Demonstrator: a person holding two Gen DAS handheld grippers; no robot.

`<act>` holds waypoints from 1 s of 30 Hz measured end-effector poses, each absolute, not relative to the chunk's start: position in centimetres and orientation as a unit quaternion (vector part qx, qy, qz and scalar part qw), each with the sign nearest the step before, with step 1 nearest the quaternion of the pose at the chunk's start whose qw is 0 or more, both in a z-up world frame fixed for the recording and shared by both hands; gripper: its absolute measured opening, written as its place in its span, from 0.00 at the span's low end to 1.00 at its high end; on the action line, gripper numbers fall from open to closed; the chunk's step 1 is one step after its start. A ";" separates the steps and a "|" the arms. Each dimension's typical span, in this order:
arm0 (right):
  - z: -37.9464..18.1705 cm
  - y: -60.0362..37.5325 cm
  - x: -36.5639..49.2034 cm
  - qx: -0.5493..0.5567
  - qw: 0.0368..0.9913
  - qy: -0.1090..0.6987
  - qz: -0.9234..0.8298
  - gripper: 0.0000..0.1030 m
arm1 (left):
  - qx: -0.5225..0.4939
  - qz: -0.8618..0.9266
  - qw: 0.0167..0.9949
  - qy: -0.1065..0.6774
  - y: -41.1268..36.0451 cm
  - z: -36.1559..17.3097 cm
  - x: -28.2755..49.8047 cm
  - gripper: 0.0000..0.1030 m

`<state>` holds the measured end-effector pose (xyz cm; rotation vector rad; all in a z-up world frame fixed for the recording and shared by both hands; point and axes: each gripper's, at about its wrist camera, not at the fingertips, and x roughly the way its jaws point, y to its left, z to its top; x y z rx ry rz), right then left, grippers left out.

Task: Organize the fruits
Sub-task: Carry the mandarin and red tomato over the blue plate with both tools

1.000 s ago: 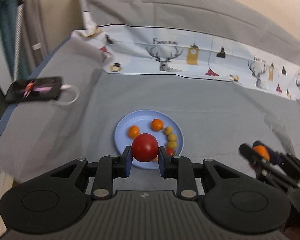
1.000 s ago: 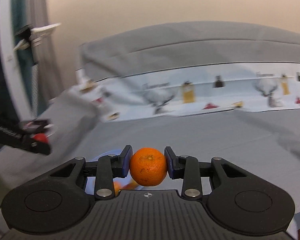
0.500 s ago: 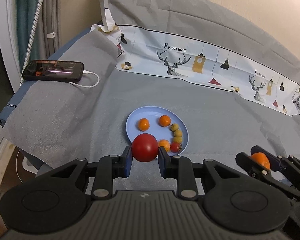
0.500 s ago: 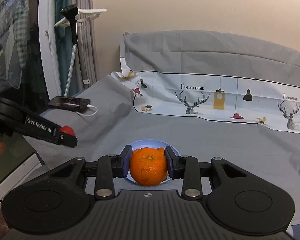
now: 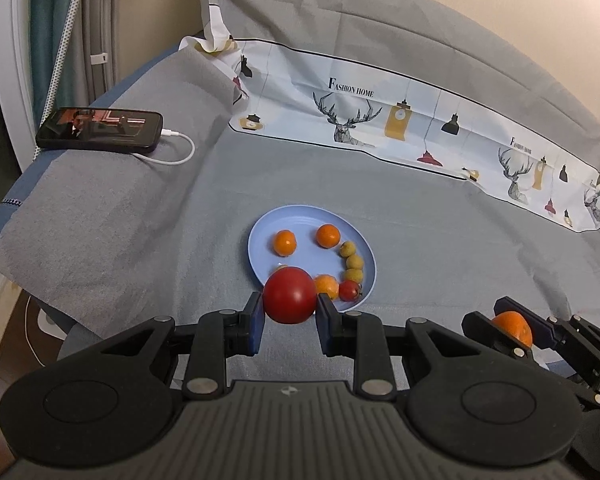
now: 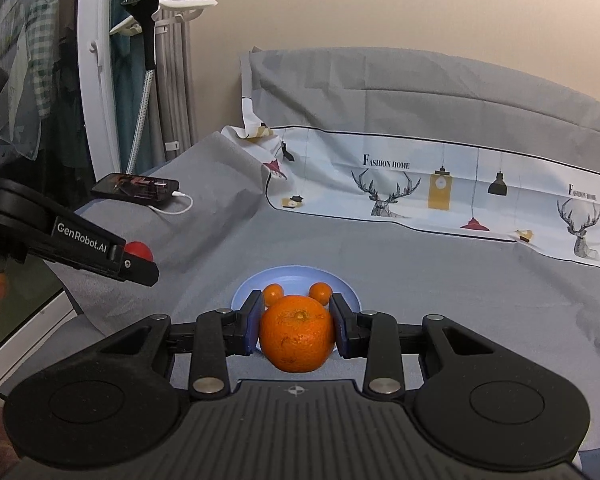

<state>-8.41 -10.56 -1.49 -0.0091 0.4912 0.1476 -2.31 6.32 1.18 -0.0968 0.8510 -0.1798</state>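
My left gripper point(image 5: 290, 314) is shut on a red tomato point(image 5: 290, 295) and holds it above the near rim of a blue plate point(image 5: 260, 236). The plate holds two small oranges point(image 5: 286, 242), another orange piece point(image 5: 327, 285), three yellow-green fruits in a row point(image 5: 354, 261) and a small red tomato point(image 5: 349, 290). My right gripper point(image 6: 296, 330) is shut on a large orange point(image 6: 296, 338), held in the air in front of the plate point(image 6: 350, 292). It also shows in the left wrist view point(image 5: 512, 330) at the right. The left gripper point(image 6: 134, 262) shows at the left of the right wrist view.
A grey cloth point(image 5: 440, 216) covers the bed. A printed white sheet with deer point(image 5: 380, 120) lies along the back. A phone on a white cable point(image 5: 100, 129) lies at the far left edge. A curtain and a white frame point(image 6: 100, 80) stand at the left.
Both grippers have drawn back and risen with their fruit still held. The plate now sits farther ahead in both views. The right view has steadied from blur.
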 end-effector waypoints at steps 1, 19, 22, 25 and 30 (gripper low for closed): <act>-1.5 -10.6 -8.3 -0.004 0.967 0.245 0.073 0.36 | -0.047 -0.087 0.905 0.413 6.3 1.1 -2.1 0.29; -4.0 -11.6 -4.4 0.008 0.956 0.286 0.065 0.36 | -0.034 -0.094 0.891 0.444 4.0 -0.8 3.0 0.29; -4.6 -11.7 -3.1 0.013 0.952 0.298 0.064 0.36 | -0.031 -0.097 0.886 0.451 3.5 -1.3 4.5 0.29; -5.2 -12.0 -1.8 0.016 0.950 0.306 0.064 0.36 | -0.026 -0.098 0.883 0.458 3.0 -2.1 6.0 0.29; -6.1 -12.2 0.8 0.006 0.948 0.309 0.076 0.36 | -0.026 -0.102 0.875 0.473 1.9 -3.5 8.7 0.29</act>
